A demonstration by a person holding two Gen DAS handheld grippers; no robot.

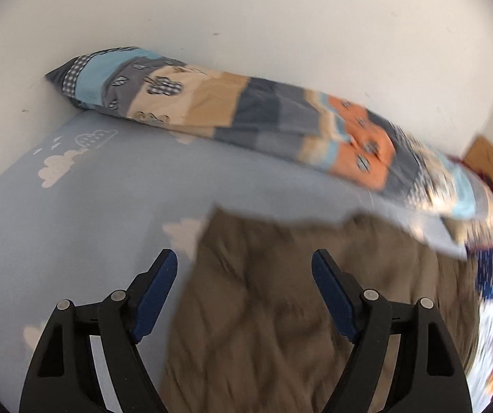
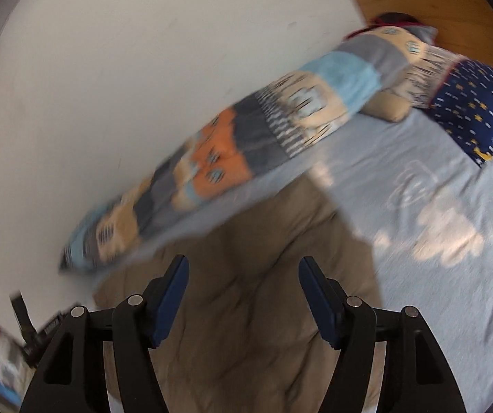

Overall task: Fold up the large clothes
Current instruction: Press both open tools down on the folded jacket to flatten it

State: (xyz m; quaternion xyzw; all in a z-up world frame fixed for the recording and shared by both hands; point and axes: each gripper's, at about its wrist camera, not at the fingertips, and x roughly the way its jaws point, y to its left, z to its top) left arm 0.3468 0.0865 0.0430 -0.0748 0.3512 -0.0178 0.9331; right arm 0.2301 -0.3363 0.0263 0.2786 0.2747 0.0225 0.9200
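Both my left gripper (image 1: 244,261) and right gripper (image 2: 243,268) are hovering spread and empty over the brown garment (image 1: 263,309) lying mid-bed on the cloud-print sheet (image 1: 74,213), so I'm risking pinching sheet along with cloth.

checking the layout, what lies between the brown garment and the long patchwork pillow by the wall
A bare strip of the light blue bedsheet separates the brown garment from the patchwork pillow, seen in both wrist views.

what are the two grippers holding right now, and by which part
Nothing. The left gripper and the right gripper both stand open over the brown garment lying on the bed sheet; no cloth is pinched between their pads.
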